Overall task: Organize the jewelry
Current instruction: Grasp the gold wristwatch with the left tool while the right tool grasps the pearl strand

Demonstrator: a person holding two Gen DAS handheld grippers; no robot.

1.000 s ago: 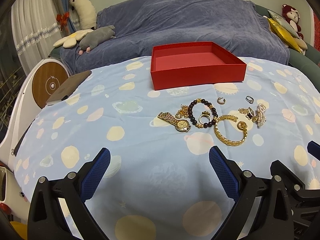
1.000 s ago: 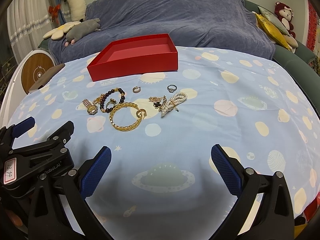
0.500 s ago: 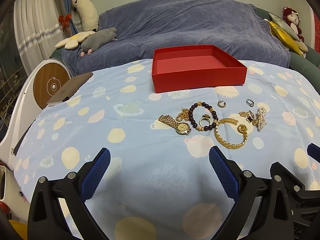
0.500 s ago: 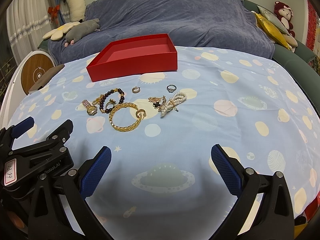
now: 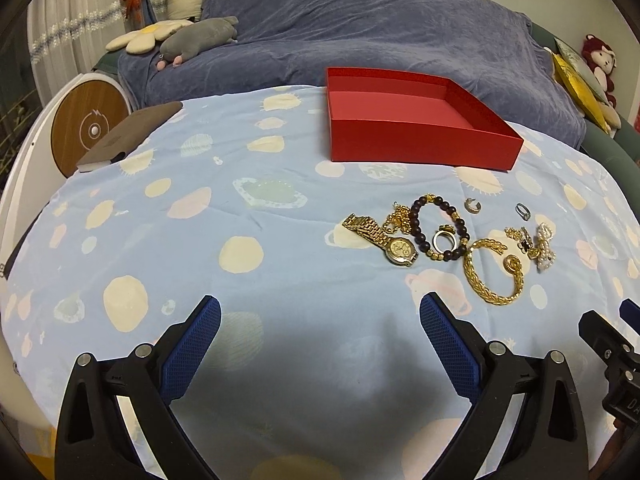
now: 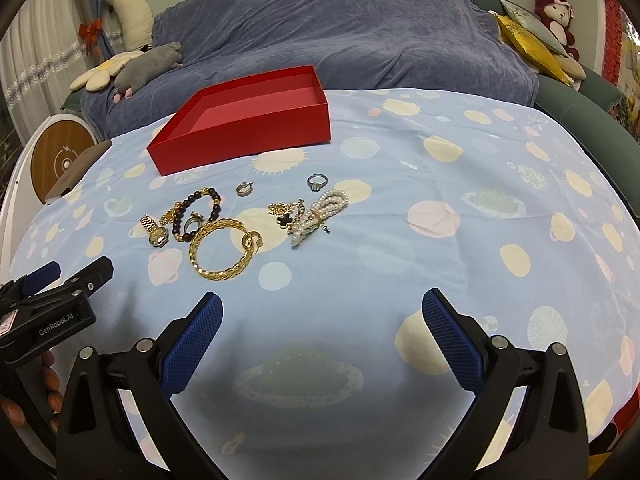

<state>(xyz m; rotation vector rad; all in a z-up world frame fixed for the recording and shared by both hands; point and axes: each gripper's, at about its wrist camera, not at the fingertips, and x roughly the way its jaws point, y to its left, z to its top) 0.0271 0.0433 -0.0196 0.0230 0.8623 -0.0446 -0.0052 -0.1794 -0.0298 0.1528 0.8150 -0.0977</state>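
Note:
An empty red box stands at the far side of the blue cloth. In front of it lie a gold watch, a dark bead bracelet, a gold ring, a gold bangle, two small silver rings, a clover chain and a pearl bracelet. My left gripper is open and empty, short of the watch. My right gripper is open and empty, near the bangle.
The table wears a blue planet-print cloth. A blue-covered sofa with plush toys stands behind. A brown pad lies at the table's left edge. A round wooden-faced device stands at the left.
The left gripper has swung left, so the box and jewelry shifted right in its view. The right gripper rose or tilted slightly. Both stayed open. No jewelry moved.

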